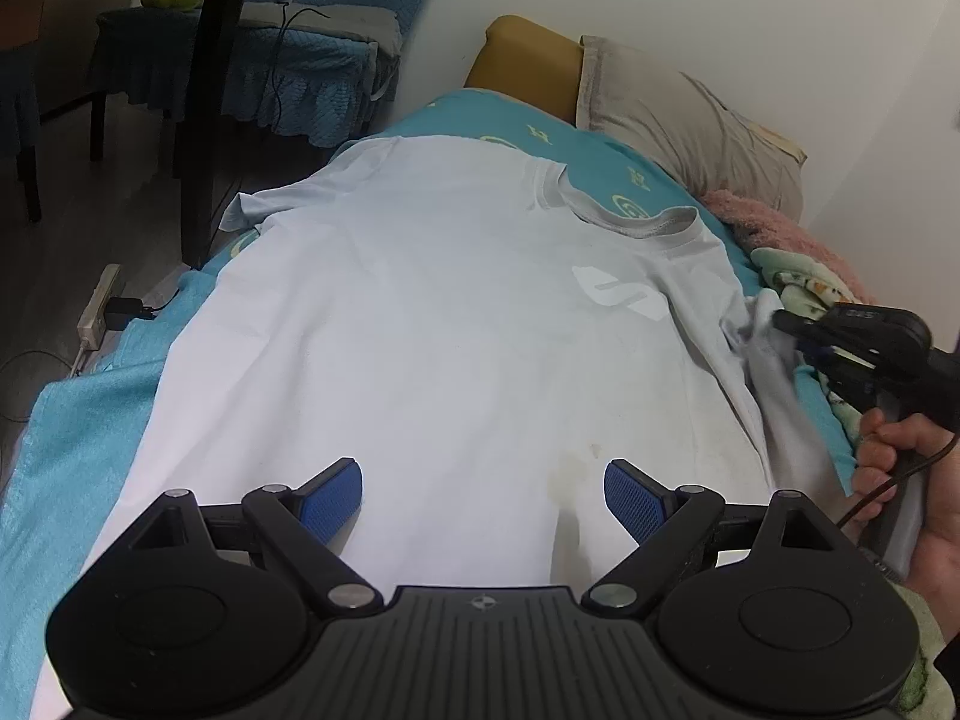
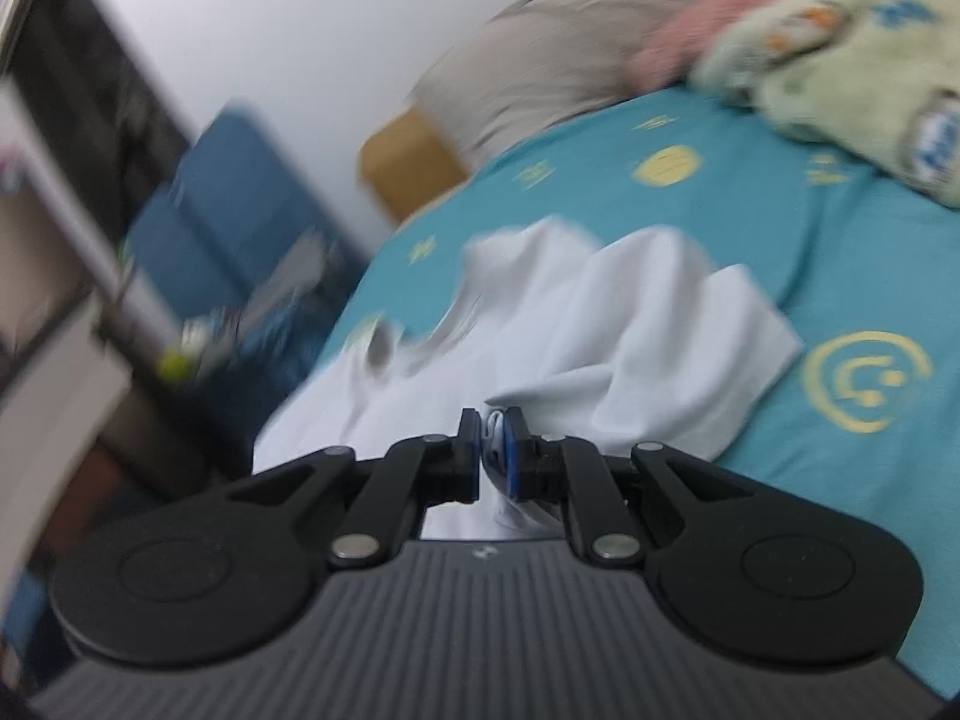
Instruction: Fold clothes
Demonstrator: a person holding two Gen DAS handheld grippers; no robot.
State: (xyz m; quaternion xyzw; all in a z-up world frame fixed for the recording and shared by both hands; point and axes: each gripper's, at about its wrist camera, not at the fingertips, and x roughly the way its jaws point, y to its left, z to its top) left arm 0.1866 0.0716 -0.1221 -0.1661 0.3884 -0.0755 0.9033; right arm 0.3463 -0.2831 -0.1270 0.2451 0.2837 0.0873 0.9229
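**White T-shirt flat on the bed, right sleeve pinched**

The teal bedsheet [image 1: 90, 420] runs from the near edge to the tan headboard [image 1: 528, 60], with bare sheet showing along the shirt's left side. A white T-shirt [image 1: 420, 330] lies spread along it, collar toward the grey pillow [image 1: 678, 120]; its left sleeve reaches the bed's left edge. A pink blanket [image 1: 780, 228] and a green patterned cloth [image 1: 804, 288] crowd the wall side. The left gripper [image 1: 483, 495] hovers over the shirt's lower part, jaws wide apart, nothing between them. The right gripper [image 2: 493, 438], held by a hand [image 1: 888, 468], has its jaws clamped on the bunched right sleeve [image 2: 648, 324].
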